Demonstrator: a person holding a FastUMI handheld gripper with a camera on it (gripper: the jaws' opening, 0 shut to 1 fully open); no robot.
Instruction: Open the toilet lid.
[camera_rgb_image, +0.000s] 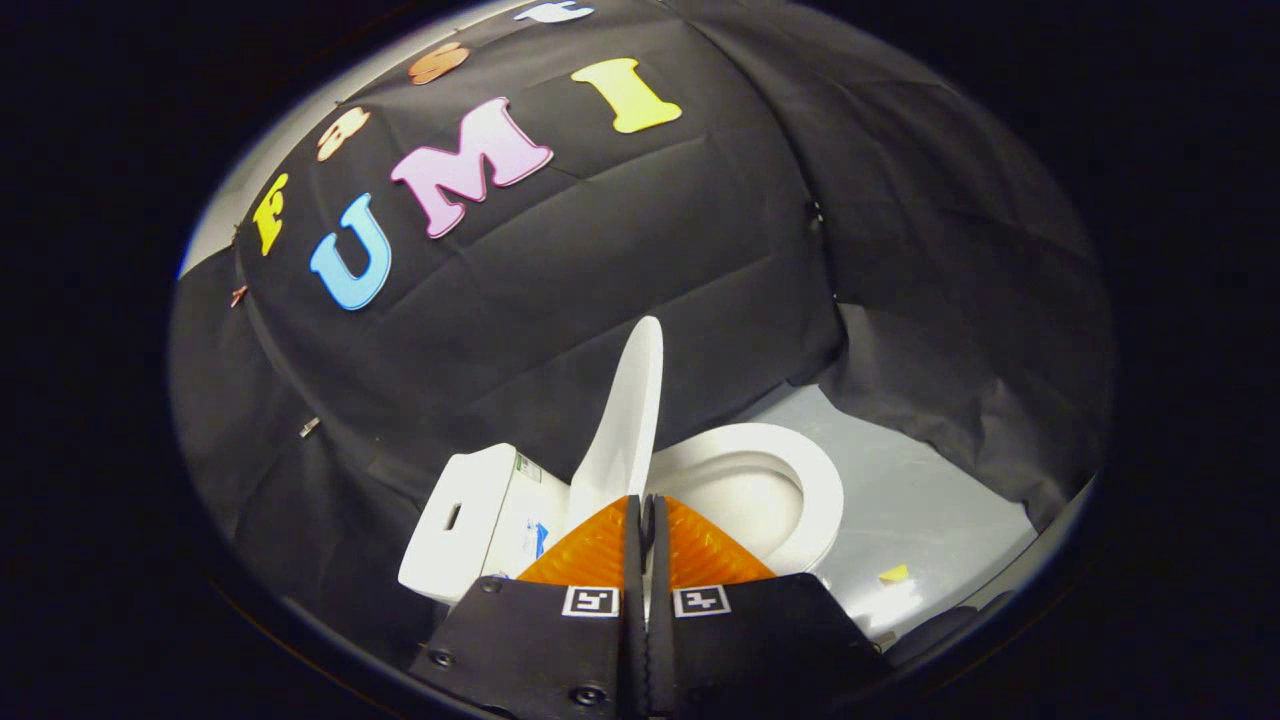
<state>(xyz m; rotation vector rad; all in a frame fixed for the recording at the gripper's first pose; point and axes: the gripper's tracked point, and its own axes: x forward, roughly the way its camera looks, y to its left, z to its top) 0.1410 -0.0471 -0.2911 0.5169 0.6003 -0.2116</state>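
The lid (630, 420) stands raised, nearly upright, between the tank (470, 520) and the open seat (800, 470) over the bowl. Its lower edge sits just ahead of the gripper (646, 505), whose fingers are pressed together (whether they pinch the lid's edge is hard to tell). Grey floor (900, 500) lies beyond the seat.

Your one camera rides on the hand-held gripper (645, 510) and looks forward along its closed-together fingers. You see the toilet (760, 490) from above and close, just ahead of the fingertips, with the booth wall (600, 260) near behind.
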